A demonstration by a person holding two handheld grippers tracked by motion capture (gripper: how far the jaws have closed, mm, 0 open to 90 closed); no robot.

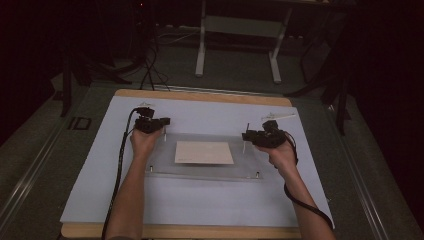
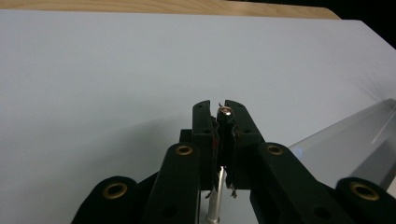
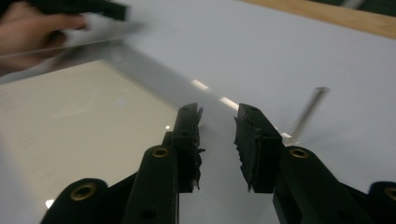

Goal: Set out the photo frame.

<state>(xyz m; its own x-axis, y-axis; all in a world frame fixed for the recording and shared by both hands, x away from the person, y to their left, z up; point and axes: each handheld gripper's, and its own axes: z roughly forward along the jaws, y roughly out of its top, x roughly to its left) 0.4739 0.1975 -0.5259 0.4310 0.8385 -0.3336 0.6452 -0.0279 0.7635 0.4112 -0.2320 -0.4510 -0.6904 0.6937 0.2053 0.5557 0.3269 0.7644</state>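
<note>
Both forearms reach forward, one hand on each tool; the left gripper (image 2: 222, 114) has its jaws clamped nearly together, the right gripper (image 3: 218, 122) holds its jaws parted

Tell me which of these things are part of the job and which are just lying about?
In use:
clear plate
beige sheet under it
metal pin clamped in the left gripper
upright pin beside the open right gripper

Lying about:
white frame on the floor behind
cables on the floor
</note>
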